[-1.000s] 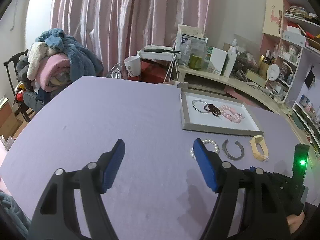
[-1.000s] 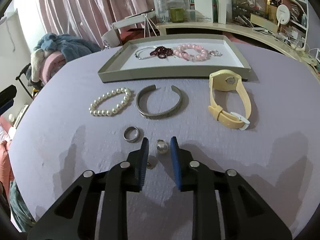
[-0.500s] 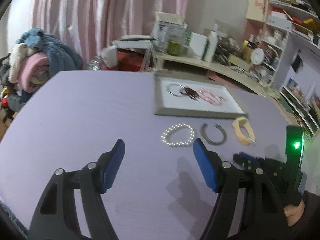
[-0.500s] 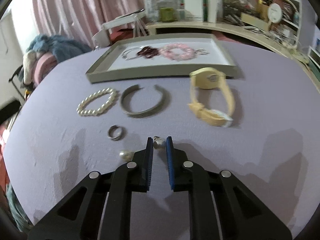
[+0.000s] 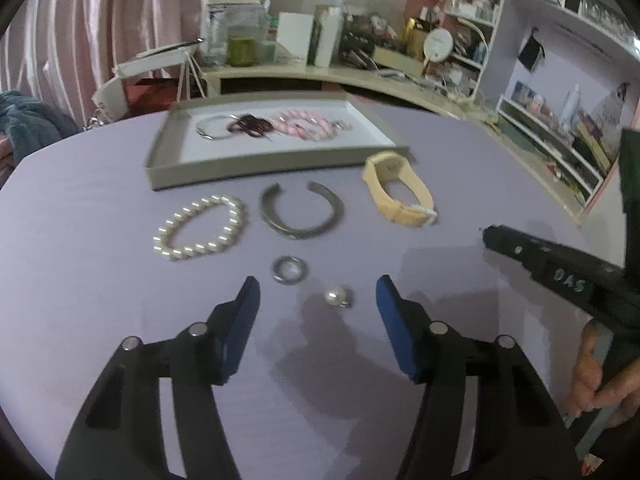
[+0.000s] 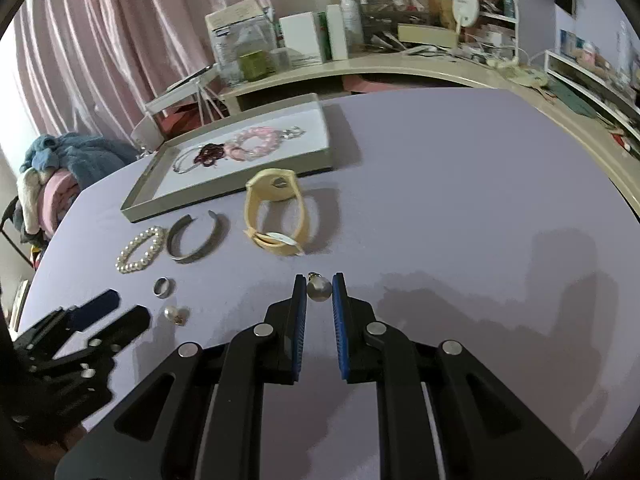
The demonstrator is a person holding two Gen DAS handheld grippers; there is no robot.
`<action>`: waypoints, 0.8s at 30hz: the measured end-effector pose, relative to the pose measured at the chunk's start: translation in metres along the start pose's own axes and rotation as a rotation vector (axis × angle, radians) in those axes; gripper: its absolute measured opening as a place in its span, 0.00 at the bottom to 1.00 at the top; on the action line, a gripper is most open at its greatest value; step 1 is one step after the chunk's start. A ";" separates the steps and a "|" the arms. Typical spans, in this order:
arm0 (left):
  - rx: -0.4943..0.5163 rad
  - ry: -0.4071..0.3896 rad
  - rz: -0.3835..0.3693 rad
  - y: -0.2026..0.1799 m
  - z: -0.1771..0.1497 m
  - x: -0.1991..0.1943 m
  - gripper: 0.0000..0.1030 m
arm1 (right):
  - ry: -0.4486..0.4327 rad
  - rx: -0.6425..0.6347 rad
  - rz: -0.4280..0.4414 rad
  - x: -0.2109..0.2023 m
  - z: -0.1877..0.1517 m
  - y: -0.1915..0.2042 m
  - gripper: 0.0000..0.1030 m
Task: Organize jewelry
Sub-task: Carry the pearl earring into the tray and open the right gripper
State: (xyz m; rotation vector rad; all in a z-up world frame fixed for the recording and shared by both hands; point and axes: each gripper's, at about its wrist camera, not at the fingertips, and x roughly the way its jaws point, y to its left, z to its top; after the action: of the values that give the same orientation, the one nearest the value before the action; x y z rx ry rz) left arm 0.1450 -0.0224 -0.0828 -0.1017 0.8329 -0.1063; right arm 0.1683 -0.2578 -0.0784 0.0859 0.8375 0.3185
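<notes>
My right gripper [image 6: 319, 282] is shut on a small pearl earring [image 6: 319, 289], held just above the purple table [image 6: 460, 200]. A second pearl earring [image 5: 338, 296] lies on the cloth in line with the fingertips of my left gripper [image 5: 318, 296]. Those jaws are closing and do not touch it. Beyond it lie a silver ring [image 5: 290, 270], a pearl bracelet [image 5: 200, 226], a metal cuff [image 5: 302, 210] and a yellow watch [image 5: 398, 194]. The grey tray [image 5: 240, 172] behind them holds a bangle and dark and pink bead bracelets.
In the left wrist view the right gripper [image 5: 490, 238] reaches in from the right edge, with a hand on its handle. A cluttered curved shelf [image 6: 400, 66] runs behind the table, with pink curtains and a heap of clothes [image 6: 60, 168] at far left.
My left gripper swung right and down over the loose jewelry, and its jaws narrowed. My right gripper shut on a pearl earring and carried it to the right.
</notes>
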 end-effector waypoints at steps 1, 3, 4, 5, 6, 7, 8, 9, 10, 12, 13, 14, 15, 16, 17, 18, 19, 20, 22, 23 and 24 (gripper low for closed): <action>0.007 0.006 -0.001 -0.003 -0.001 0.003 0.55 | 0.002 0.007 -0.004 -0.001 -0.001 -0.003 0.13; 0.022 0.018 0.000 -0.009 -0.001 0.011 0.52 | 0.004 0.013 -0.008 -0.001 -0.002 -0.006 0.13; 0.025 0.023 0.002 -0.011 -0.001 0.014 0.50 | 0.005 0.017 -0.011 -0.001 -0.003 -0.008 0.13; 0.024 0.028 0.002 -0.011 -0.002 0.016 0.48 | 0.005 0.020 -0.012 -0.001 -0.003 -0.009 0.13; 0.022 0.034 0.001 -0.013 -0.001 0.018 0.47 | 0.004 0.022 -0.013 -0.002 -0.003 -0.010 0.13; 0.020 0.038 0.000 -0.014 -0.001 0.020 0.44 | 0.004 0.022 -0.014 -0.003 -0.003 -0.011 0.13; 0.019 0.044 -0.002 -0.015 -0.001 0.023 0.41 | 0.003 0.023 -0.014 -0.003 -0.002 -0.012 0.13; 0.019 0.048 -0.005 -0.016 -0.001 0.024 0.39 | 0.004 0.024 -0.014 -0.003 -0.002 -0.012 0.13; 0.020 0.051 -0.006 -0.018 -0.002 0.025 0.38 | 0.003 0.024 -0.014 -0.003 -0.002 -0.013 0.13; 0.024 0.056 0.004 -0.019 -0.002 0.027 0.37 | 0.003 0.024 -0.013 -0.003 -0.002 -0.013 0.13; 0.020 0.060 0.008 -0.018 -0.003 0.029 0.37 | 0.004 0.025 -0.012 -0.003 -0.002 -0.013 0.13; 0.014 0.064 0.009 -0.018 -0.003 0.030 0.37 | 0.003 0.024 -0.010 -0.003 -0.002 -0.013 0.13; 0.008 0.067 0.009 -0.017 -0.003 0.031 0.37 | 0.002 0.022 -0.009 -0.003 -0.002 -0.013 0.13; 0.007 0.064 0.011 -0.017 -0.002 0.031 0.37 | 0.002 0.021 -0.007 -0.004 -0.002 -0.013 0.13; 0.008 0.064 0.013 -0.017 -0.002 0.032 0.36 | 0.001 0.018 -0.005 -0.004 -0.001 -0.012 0.13; 0.010 0.062 0.015 -0.017 -0.002 0.032 0.35 | 0.001 0.017 -0.004 -0.004 -0.001 -0.012 0.13; 0.011 0.061 0.017 -0.018 -0.001 0.033 0.29 | 0.000 0.016 -0.003 -0.004 -0.001 -0.011 0.13; 0.011 0.062 0.016 -0.018 -0.001 0.033 0.19 | 0.000 0.014 -0.002 -0.005 -0.001 -0.011 0.13; 0.008 0.065 0.000 -0.017 -0.001 0.034 0.14 | -0.002 0.013 -0.001 -0.005 -0.001 -0.009 0.13; 0.007 0.065 -0.005 -0.017 -0.001 0.033 0.13 | -0.003 0.014 0.001 -0.006 -0.001 -0.009 0.13; 0.007 0.064 -0.012 -0.016 -0.002 0.032 0.13 | -0.005 0.014 0.003 -0.006 0.000 -0.009 0.13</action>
State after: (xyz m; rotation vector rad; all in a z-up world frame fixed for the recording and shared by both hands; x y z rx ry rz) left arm 0.1645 -0.0431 -0.1054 -0.0972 0.8959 -0.1246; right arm 0.1666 -0.2682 -0.0759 0.1007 0.8346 0.3148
